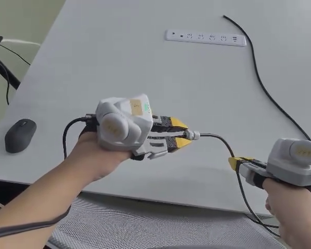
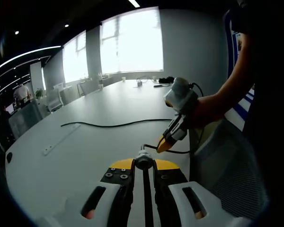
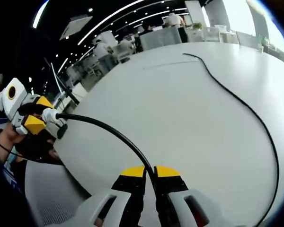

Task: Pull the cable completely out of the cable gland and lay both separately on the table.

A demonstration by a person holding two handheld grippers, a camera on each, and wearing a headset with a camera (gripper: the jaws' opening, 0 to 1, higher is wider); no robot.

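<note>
Head view, your left gripper (image 1: 179, 134) holds the small pale-grey cable gland (image 1: 192, 135) above the tabletop (image 1: 145, 62) edge, black cable (image 1: 217, 139) running out of it, left gripper view, jaws pinched shut on the gland, right gripper view, your right gripper (image 3: 149, 172) with jaws closed on the cable.

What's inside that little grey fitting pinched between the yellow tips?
A black cable enters the cable gland, which the left gripper pinches. The right gripper grips the cable farther along. How far it reaches inside is hidden by the gland and jaws.
</note>
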